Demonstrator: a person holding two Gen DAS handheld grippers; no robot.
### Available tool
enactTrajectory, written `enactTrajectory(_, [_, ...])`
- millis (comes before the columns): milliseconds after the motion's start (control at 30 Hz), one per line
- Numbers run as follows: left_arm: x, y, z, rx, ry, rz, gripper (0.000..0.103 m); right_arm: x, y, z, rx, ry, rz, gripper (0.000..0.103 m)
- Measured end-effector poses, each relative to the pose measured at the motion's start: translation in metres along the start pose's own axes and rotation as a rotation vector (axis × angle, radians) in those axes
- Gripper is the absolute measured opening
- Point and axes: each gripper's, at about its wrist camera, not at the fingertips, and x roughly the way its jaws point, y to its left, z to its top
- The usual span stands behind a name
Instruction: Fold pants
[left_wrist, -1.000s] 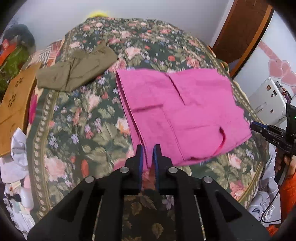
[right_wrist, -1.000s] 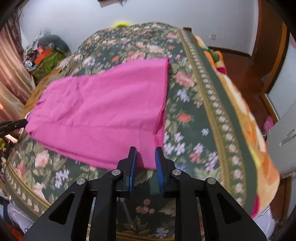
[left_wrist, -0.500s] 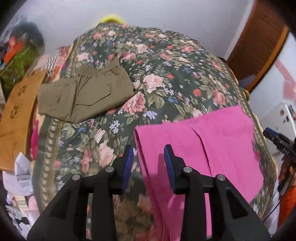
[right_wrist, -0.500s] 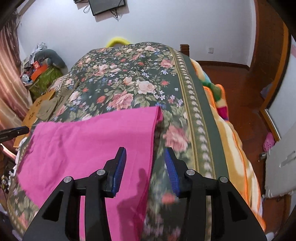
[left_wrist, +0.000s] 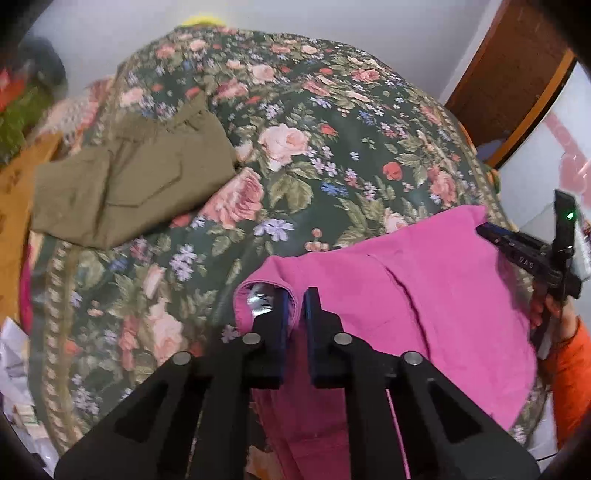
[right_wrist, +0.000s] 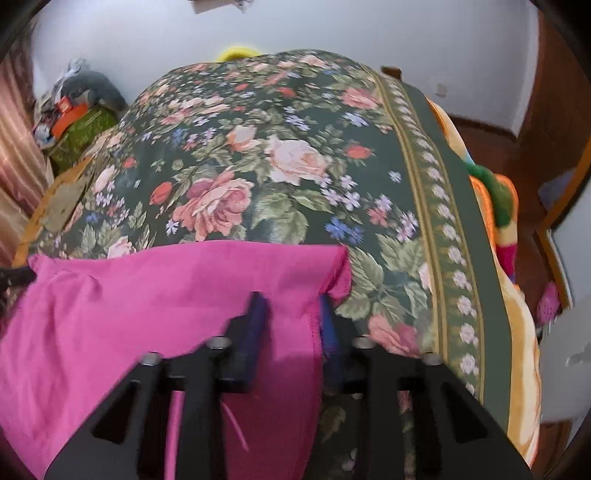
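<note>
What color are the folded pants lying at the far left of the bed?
Olive green pants, clearest in the left wrist view.

Olive shorts (left_wrist: 133, 181) lie on the floral bedspread (left_wrist: 332, 155).

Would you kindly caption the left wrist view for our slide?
Left gripper pinching a corner of the pink pants on the floral bedspread, olive pants beyond.

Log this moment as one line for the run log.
step: fold pink pants | left gripper: shut on corner | right gripper: jaws around other corner, closure unclear | olive pants: folded, aside on bed
</note>
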Motion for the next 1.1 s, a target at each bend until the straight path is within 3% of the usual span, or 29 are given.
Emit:
enactTrajectory(67, [0.002, 0.003, -0.003, 0.003, -0.010, 0.047, 0.004, 0.001, 0.005, 0.001, -0.035, 0.000, -0.021, 0.013])
enactTrajectory(133, [0.006, 0.006, -0.008, 0.019, -0.026, 0.147, 0.003, 0.000, 0.007, 0.000, -0.054, 0.003, -0.045, 0.012])
enactTrajectory(233, [0.006, 0.017, -0.012, -0.027, -0.009, 0.102, 0.003, 0.002, 0.004, 0.001, -0.041, 0.016, -0.061, 0.011])
enactTrajectory(367, [-0.006, 0.015, -0.007, -0.002, 0.001, 0.137, 0.005, -0.004, 0.009, 0.006, -0.071, 0.055, -0.129, 0.012])
enactTrajectory(467, [-0.028, 0.007, -0.003, 0.033, -0.043, 0.158, 0.006, -0.023, 0.013, 0.010, -0.060, 0.039, -0.138, 0.015])
enactTrajectory(533, [-0.041, 0.001, 0.000, 0.047, -0.067, 0.134, 0.009, -0.043, 0.018, 0.014, -0.045, 0.007, -0.092, 0.030])
enactTrajectory(567, [-0.048, -0.003, 0.002, 0.054, -0.082, 0.112, 0.013, -0.051, 0.021, 0.015, -0.037, -0.006, -0.065, 0.046])
enactTrajectory(600, [-0.051, -0.007, 0.004, 0.060, -0.088, 0.096, 0.018, -0.059, 0.025, 0.016, -0.035, -0.022, -0.038, 0.056])
enactTrajectory(667, [-0.055, -0.019, 0.009, 0.070, -0.097, 0.046, 0.046, -0.073, 0.040, 0.017, -0.049, -0.050, 0.004, 0.057])
enactTrajectory(700, [-0.055, -0.024, 0.011, 0.071, -0.100, 0.030, 0.051, -0.075, 0.047, 0.018, -0.058, -0.051, 0.026, 0.057])
enactTrajectory(767, [-0.048, -0.035, 0.013, 0.077, -0.085, 0.000, 0.053, -0.075, 0.063, 0.018, -0.067, -0.034, 0.076, 0.059])
enactTrajectory(867, [-0.027, -0.048, 0.014, 0.073, -0.027, -0.017, 0.053, -0.054, 0.082, 0.013, -0.074, 0.021, 0.108, 0.077])
enactTrajectory(1000, [0.014, -0.059, 0.002, 0.110, 0.101, -0.018, 0.054, -0.021, 0.096, -0.008, -0.100, 0.151, 0.113, 0.077])
enactTrajectory(1033, [0.018, -0.060, -0.004, 0.135, 0.101, -0.011, 0.056, -0.013, 0.100, -0.016, -0.116, 0.193, 0.109, 0.077])
enactTrajectory(1100, [0.013, -0.064, -0.016, 0.209, 0.054, 0.001, 0.058, -0.016, 0.112, -0.028, -0.220, 0.172, 0.055, 0.082])
